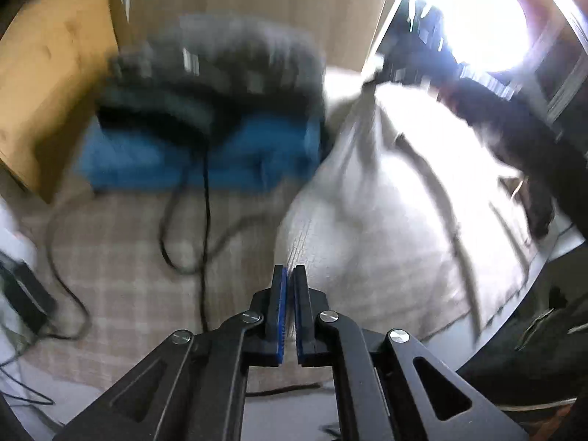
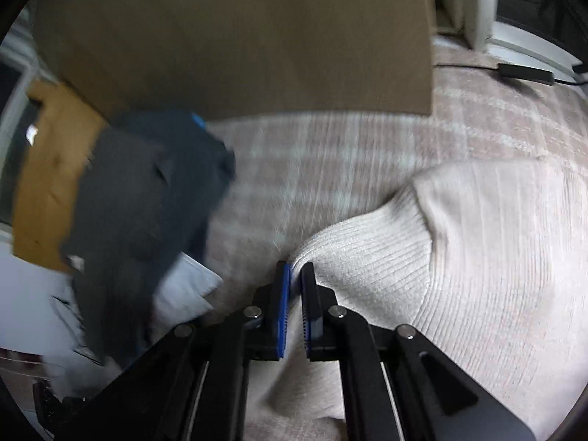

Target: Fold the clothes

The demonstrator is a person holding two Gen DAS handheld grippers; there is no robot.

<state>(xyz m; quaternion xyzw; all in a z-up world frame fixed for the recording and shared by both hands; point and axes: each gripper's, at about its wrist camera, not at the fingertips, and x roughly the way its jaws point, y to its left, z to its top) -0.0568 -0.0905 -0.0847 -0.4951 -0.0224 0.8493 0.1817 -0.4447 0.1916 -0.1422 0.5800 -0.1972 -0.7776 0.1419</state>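
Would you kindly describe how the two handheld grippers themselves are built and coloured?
Both the left gripper and right gripper are matte black, with angular linkage arms bearing triangular cut-outs, round silver pivot screws, and flat parallel fingers lined with ridged blue pads.

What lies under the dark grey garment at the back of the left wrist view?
The dark grey garment lies on a blue folded item, itself on the checked cover. Anything between or beneath them is covered.
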